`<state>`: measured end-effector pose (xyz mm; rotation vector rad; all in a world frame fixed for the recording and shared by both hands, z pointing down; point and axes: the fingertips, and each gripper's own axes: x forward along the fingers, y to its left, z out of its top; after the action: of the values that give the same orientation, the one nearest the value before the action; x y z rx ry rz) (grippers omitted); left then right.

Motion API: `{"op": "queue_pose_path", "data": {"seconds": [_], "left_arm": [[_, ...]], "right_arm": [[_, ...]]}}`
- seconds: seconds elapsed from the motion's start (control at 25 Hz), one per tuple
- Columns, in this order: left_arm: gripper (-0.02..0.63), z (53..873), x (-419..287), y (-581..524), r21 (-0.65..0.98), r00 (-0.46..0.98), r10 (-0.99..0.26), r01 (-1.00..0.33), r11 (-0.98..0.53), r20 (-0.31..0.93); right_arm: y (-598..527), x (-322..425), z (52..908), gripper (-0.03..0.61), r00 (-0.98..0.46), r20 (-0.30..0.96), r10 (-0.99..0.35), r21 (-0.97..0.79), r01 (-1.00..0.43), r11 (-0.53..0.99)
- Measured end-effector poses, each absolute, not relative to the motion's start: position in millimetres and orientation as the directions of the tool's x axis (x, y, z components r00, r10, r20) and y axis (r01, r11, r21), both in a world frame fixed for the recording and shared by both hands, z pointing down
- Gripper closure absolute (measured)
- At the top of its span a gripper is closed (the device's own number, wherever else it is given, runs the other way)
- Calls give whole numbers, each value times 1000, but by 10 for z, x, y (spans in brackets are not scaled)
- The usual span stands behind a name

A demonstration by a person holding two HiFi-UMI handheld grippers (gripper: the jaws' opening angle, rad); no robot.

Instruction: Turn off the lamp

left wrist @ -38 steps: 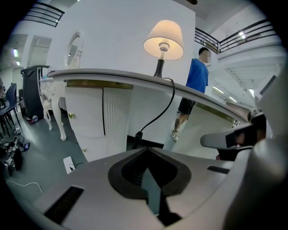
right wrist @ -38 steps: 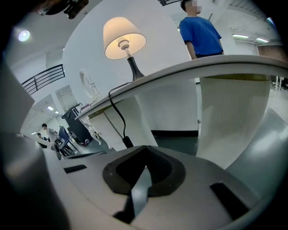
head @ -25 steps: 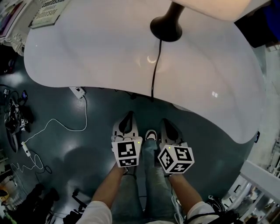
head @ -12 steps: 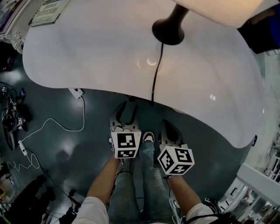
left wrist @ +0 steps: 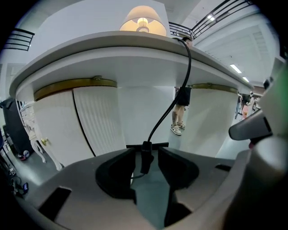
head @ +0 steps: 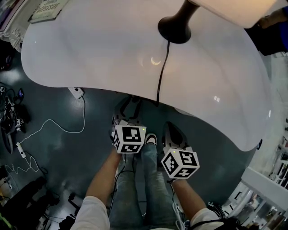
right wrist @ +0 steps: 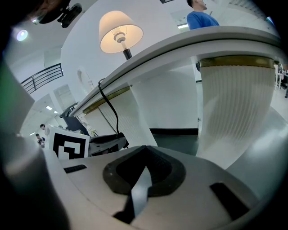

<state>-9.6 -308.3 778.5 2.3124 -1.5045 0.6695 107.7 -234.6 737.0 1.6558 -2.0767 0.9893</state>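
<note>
The lamp is lit: its shade (left wrist: 143, 20) glows on the white table (head: 90, 54), and its black base (head: 174, 28) stands at the far side. From the base a black cord (head: 162, 67) runs over the near edge and hangs down. On that hanging cord is a small black inline switch (left wrist: 145, 157). My left gripper (head: 130, 107) is under the table edge. Its jaws have just been opening and now stand open, with the switch between them and the pads clear of it. My right gripper (head: 173, 134) hangs beside it, shut and empty.
A white cable with a plug block (head: 76, 93) lies on the dark floor at left, beside dark gear (head: 9, 121). A printed sign (head: 47, 10) lies on the table's far left. Ribbed white pedestals (right wrist: 234, 103) carry the table. A person (left wrist: 180, 112) stands beyond it.
My left gripper's jaws went from shut to open, and it moved forward to the table edge around the hanging cord. My right gripper stayed where it was.
</note>
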Motion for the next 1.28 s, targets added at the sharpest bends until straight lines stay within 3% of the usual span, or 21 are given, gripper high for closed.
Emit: {"op": "queue_pose_path", "data": {"seconds": [0.48, 0.64, 1.28], "left_arm": [[459, 7905, -101, -3175, 24, 346, -741, -913, -408, 576], [517, 7901, -137, -3206, 2, 331, -750, -916, -402, 572], [526, 7875, -127, -3197, 28, 340, -761, -920, -391, 553]], "right_arm": [[-2356, 1091, 7410, 580, -273, 628, -729, -324, -943, 74], [-2381, 1089, 7434, 580, -271, 630, -727, -325, -943, 70], [-2396, 1113, 7463, 580, -270, 636, -723, -324, -944, 67]]}}
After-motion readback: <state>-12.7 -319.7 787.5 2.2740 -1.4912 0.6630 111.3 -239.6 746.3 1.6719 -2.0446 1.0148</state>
